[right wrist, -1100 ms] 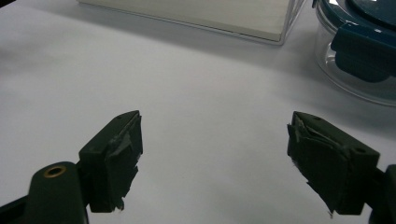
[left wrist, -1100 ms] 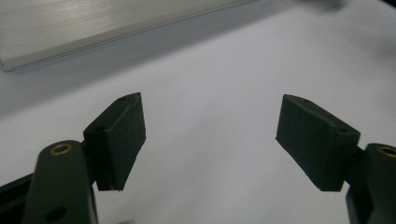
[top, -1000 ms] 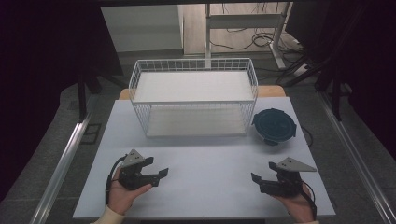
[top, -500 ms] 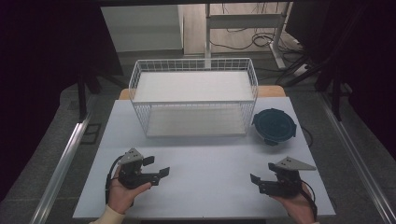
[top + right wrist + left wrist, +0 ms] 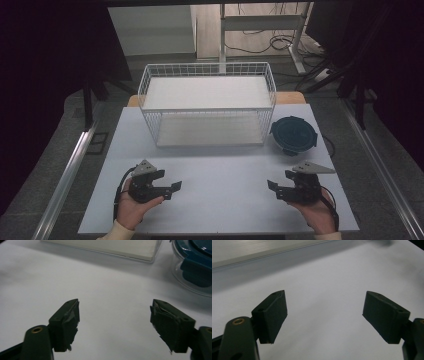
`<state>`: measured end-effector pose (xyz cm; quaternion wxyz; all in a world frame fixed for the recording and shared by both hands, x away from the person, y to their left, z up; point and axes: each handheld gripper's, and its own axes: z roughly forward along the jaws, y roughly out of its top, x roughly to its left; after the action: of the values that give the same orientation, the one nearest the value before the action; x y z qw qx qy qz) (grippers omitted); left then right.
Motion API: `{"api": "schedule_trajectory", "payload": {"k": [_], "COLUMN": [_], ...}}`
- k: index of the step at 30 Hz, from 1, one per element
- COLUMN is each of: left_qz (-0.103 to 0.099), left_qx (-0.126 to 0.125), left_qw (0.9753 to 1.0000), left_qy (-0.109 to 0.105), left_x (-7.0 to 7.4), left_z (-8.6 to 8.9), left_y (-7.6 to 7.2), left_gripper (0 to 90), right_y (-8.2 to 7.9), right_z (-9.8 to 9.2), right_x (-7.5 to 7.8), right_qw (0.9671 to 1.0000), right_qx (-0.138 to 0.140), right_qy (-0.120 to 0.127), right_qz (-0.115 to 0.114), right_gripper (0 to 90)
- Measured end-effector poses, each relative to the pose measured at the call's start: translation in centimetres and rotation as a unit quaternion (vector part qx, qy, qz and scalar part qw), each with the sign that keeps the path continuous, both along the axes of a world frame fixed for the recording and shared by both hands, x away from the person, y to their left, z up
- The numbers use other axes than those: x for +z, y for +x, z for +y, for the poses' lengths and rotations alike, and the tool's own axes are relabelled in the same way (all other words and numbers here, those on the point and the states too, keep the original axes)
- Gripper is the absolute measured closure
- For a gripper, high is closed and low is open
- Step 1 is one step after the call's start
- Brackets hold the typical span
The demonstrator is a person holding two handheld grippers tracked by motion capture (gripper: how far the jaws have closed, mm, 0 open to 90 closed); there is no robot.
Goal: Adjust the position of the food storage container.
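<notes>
Both tongs sit low over the near part of the white bench (image 5: pixel 220 170), each held in a hand and pointing inward toward the other. Left tongs (image 5: pixel 172 187) rest in the person's left hand (image 5: pixel 132 205), jaws spread wide with nothing between them; the left gripper view shows only bare bench surface in the gap between the two black pads (image 5: pixel 273 315). Right tongs (image 5: pixel 272 187) are held in the right hand (image 5: pixel 315 212), jaws likewise spread and empty, with worn, ragged pads (image 5: pixel 67 321) in the right gripper view.

Farther back on the right, a round clear container with a dark blue lid (image 5: pixel 293 135) stands on the bench, well apart from the right tongs. Just beside it to the left, at the far middle of the bench, stands a white wire basket (image 5: pixel 207 75) with a white liner in its bottom.
</notes>
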<state>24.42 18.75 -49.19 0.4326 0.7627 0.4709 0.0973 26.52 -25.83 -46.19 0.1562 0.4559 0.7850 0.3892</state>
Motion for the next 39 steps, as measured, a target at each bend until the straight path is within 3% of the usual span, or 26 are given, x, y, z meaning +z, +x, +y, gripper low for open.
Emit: {"api": "schedule_trajectory", "payload": {"k": [6, 16, 27, 30, 34, 36, 39], "left_qz": [0.004, 0.003, 0.004, 0.005, 0.006, 0.005, 0.005], "left_qx": [0.005, 0.008, 0.008, 0.005, 0.004, 0.005, 0.006], "left_qw": [1.0000, 1.0000, 1.0000, 1.0000, 1.0000, 1.0000, 1.0000], "left_qy": [0.001, 0.002, 0.001, 0.002, 0.002, 0.001, -0.001], "left_x": [-0.2, -0.2, -0.4, -0.4, -0.4, -0.4, -0.4], "left_z": [0.3, 0.3, 0.3, 0.1, 0.1, 0.1, 0.2], "left_y": [0.3, 0.2, 0.3, 0.3, 0.4, 0.5, 0.6], "left_gripper": [19.2, 19.0, 19.0, 19.0, 19.0, 19.0, 19.0], "right_y": [1.6, 5.6, 9.7, 11.5, 12.8, 14.2, 15.3], "right_z": [-0.3, -2.6, -3.8, -3.8, -3.8, -3.8, -3.8], "right_x": [1.4, 4.0, 4.7, 4.7, 5.0, 5.4, 5.6], "right_qw": [0.9999, 0.9984, 0.9965, 0.9943, 0.9937, 0.9926, 0.9920], "right_qx": [-0.013, -0.056, -0.077, -0.098, -0.104, -0.108, -0.109], "right_qy": [-0.011, 0.005, 0.006, 0.007, 0.002, -0.010, -0.012], "right_qz": [0.001, 0.011, 0.030, 0.041, 0.044, 0.054, 0.063], "right_gripper": [31.7, 40.6, 45.2, 55.7, 63.8, 74.5, 79.3]}}
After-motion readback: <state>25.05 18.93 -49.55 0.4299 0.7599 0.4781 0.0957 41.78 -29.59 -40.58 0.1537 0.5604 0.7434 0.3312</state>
